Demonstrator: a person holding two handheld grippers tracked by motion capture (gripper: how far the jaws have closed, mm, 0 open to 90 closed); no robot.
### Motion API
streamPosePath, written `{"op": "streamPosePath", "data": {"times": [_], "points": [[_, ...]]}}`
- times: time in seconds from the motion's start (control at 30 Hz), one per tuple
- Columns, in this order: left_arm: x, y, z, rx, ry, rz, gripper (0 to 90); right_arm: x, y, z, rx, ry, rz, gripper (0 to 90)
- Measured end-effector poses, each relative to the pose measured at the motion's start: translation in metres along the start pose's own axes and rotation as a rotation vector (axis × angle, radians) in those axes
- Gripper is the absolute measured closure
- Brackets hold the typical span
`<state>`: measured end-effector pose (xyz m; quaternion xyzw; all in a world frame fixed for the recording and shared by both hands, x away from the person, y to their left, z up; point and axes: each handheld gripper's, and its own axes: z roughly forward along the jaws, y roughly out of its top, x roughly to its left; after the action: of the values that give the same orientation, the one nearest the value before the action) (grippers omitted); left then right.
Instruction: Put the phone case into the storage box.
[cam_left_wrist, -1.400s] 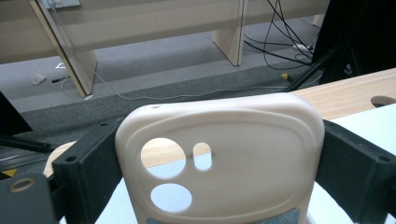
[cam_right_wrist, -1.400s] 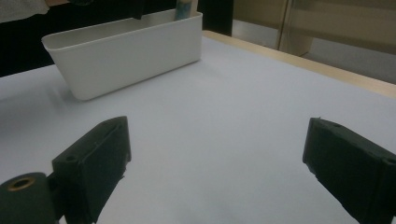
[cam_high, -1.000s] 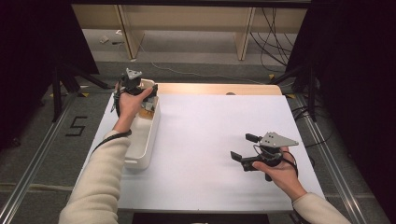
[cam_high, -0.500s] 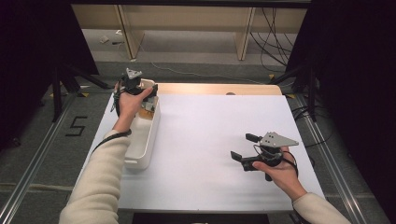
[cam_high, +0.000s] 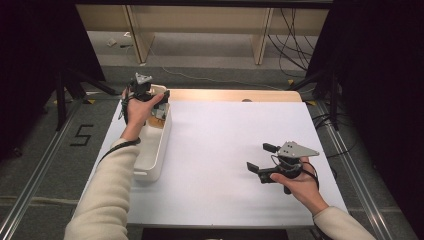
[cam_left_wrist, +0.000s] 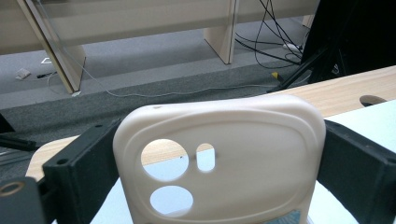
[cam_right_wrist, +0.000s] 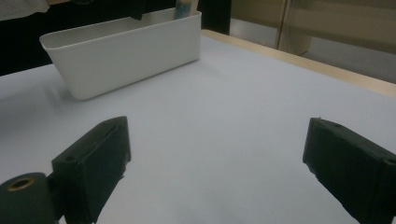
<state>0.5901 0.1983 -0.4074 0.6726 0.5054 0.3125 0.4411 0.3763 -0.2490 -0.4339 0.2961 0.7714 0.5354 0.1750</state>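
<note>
While left tongs (cam_left_wrist: 219, 186) pinch phone case (cam_left_wrist: 219, 158), right tongs (cam_right_wrist: 219, 177) spread over white tabletop (cam_high: 225, 145), grey floor (cam_high: 60, 165) around.

White tabletop (cam_high: 220, 150), matte and smooth, edged along the far side by a bare wooden strip (cam_high: 235, 95) with a round hole. Near the left edge, lying directly on the white surface, a long white plastic bin (cam_high: 155, 150), lengthwise front to back, open-topped.
</note>
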Motion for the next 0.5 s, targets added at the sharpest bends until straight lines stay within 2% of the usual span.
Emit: {"op": "streamPosePath", "data": {"times": [0.33,0.5], "points": [[0.0000,-0.0014,0.0017,0.030,0.011,0.007,4.5,-0.0001,0.0003,-0.0002,0.000,-0.005,-0.001,8.6],[-0.0001,-0.0013,0.0029,0.022,0.015,0.008,2.1,0.0000,-0.0001,0.0001,0.003,-0.005,-0.002,8.6]]}}
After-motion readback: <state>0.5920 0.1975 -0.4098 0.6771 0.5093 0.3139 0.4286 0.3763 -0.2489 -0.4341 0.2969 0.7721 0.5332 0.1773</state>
